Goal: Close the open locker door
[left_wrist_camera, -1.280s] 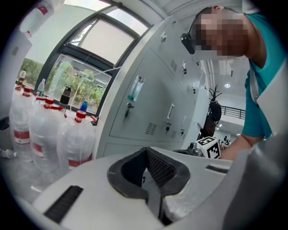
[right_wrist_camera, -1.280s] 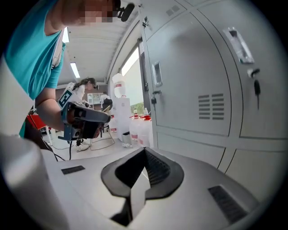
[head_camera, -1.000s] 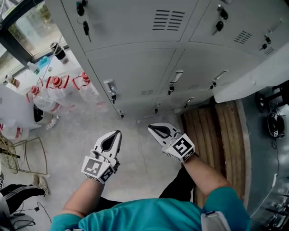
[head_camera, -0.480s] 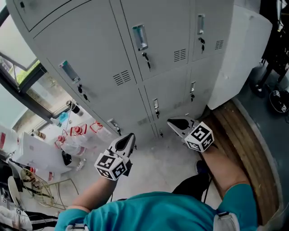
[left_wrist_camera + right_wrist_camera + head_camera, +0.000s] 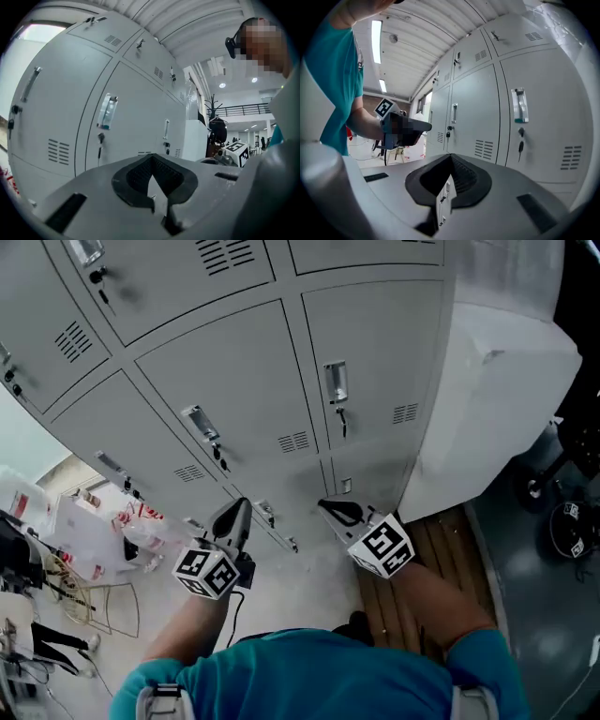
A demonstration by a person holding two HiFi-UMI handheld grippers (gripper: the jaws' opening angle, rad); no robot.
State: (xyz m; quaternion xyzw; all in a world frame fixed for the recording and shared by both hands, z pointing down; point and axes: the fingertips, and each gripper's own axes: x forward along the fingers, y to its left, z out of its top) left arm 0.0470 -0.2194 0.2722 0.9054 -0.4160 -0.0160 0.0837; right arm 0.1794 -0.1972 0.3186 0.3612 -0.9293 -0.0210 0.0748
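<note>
A bank of grey lockers (image 5: 234, 371) fills the head view, its doors carrying metal handles (image 5: 335, 382) and keys. At the right a pale door panel (image 5: 497, 399) stands out from the locker row, swung open. My left gripper (image 5: 238, 507) and right gripper (image 5: 327, 506) are held side by side in front of the lower lockers, both pointing at them, touching nothing. Each has its jaws together with nothing between them. In the left gripper view the left gripper (image 5: 151, 176) faces closed doors and the open panel (image 5: 194, 138). The right gripper (image 5: 449, 180) faces closed doors too.
A wooden slatted platform (image 5: 450, 549) lies on the floor below the open door. Plastic bags and bottles (image 5: 94, 521) and a wire rack (image 5: 84, 596) sit at the left. Black equipment (image 5: 567, 521) stands at the right. A coat stand (image 5: 216, 126) is beyond the lockers.
Both grippers have risen from near the floor to the lower locker doors. The head view has swung upward and right, bringing the open door panel closer.
</note>
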